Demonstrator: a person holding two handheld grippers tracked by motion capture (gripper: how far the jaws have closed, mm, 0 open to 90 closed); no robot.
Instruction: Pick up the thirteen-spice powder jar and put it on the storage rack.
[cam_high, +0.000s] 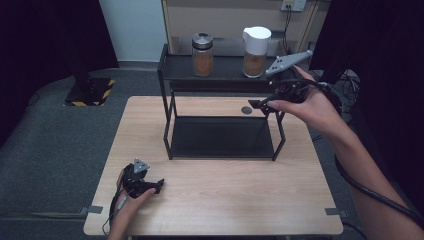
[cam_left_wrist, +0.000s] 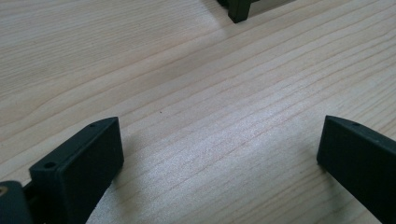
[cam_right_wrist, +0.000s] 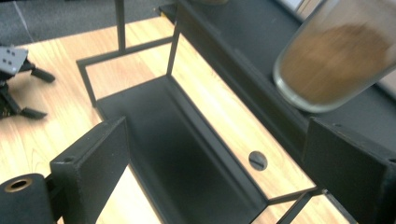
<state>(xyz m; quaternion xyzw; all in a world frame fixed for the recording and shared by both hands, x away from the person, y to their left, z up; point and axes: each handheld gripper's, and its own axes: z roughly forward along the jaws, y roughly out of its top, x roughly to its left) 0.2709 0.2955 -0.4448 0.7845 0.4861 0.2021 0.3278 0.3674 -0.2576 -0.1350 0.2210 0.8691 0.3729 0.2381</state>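
On the light wooden tabletop (cam_high: 215, 195) stands a black metal two-tier rack (cam_high: 220, 135). Its upper shelf carries a glass jar of brown powder with a metal lid (cam_high: 202, 55) at eleven o'clock and a white-lidded one (cam_high: 256, 52) at one o'clock, its top cut off in the right gripper view. The right tongs (cam_right_wrist: 224, 163) hang spread beside it. The left tongs (cam_left_wrist: 219, 158) rest spread at seven o'clock, holding nothing.

left tool (cam_high: 159, 184) low, jaws apart | right tool (cam_high: 256, 104) raised, arm extended, jaws apart
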